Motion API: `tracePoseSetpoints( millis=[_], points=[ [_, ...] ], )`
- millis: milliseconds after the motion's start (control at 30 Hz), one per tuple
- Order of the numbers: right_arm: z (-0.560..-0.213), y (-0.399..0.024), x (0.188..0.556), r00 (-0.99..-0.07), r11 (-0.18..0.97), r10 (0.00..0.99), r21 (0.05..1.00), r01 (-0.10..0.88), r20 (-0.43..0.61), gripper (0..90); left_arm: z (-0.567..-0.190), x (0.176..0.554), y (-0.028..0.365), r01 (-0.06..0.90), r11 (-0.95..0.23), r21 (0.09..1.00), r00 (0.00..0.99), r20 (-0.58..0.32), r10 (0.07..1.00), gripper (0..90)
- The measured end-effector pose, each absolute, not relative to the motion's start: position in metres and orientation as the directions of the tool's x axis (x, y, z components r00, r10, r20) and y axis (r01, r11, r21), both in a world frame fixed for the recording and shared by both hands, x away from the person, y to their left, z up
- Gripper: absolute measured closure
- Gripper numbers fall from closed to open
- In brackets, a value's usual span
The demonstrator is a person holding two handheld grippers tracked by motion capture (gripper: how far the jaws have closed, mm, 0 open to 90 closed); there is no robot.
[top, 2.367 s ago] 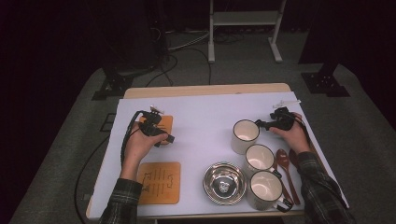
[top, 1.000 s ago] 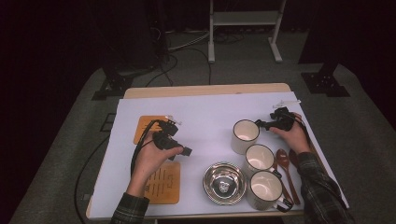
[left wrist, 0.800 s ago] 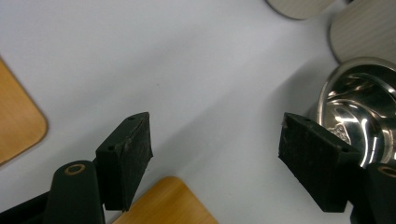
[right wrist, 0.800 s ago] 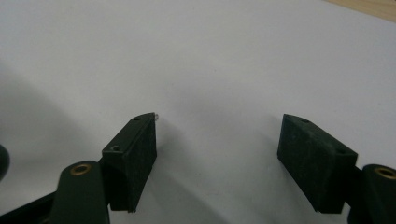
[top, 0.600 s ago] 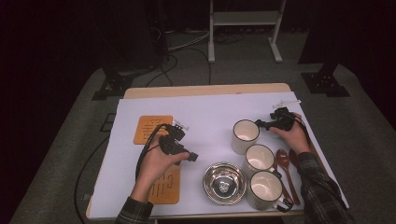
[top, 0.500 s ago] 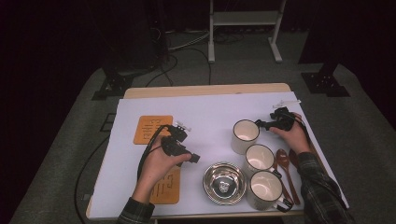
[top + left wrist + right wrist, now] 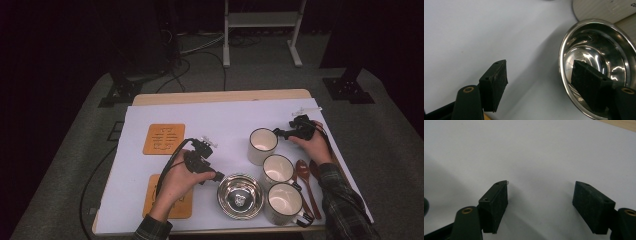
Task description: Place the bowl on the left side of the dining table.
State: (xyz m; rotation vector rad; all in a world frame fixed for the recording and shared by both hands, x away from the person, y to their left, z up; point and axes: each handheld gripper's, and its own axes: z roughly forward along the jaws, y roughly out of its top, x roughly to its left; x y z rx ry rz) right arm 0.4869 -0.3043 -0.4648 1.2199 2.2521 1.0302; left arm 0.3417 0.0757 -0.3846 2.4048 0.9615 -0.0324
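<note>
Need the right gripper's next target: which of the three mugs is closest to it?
The far mug, beside the right gripper; the other two sit nearer the person, by the bowl.

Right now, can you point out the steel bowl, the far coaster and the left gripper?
steel bowl [image 7: 240, 196]: high view, on its shiny inner bottom.
far coaster [image 7: 164, 138]: high view, on the middle of its orange top face.
left gripper [image 7: 218, 176]: high view, midway between its black fingertips, beside the bowl's rim.

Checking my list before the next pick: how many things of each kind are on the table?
Mugs: 3
Steel bowl: 1
Wooden coasters: 2
Wooden spoons: 2
Total: 8
</note>
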Motion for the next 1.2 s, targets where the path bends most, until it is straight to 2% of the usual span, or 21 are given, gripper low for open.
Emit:
tracePoseSetpoints(
  millis=[767, 1200],
  points=[
    [-0.465, -0.304, 0.487, -0.551, 0.355, 0.834, 0.752, 0.556, 0.014, 26.6, -0.412, 0.335, 0.046, 0.626, -0.644, 0.440, 0.769, -0.211, 0.604, 31.5],
    [-0.465, -0.304, 0.487, -0.551, 0.355, 0.834, 0.752, 0.556, 0.014, 26.6, -0.422, 0.334, 0.040, 0.639, -0.672, 0.374, 0.763, -0.195, 0.616, 35.9]
  ],
)
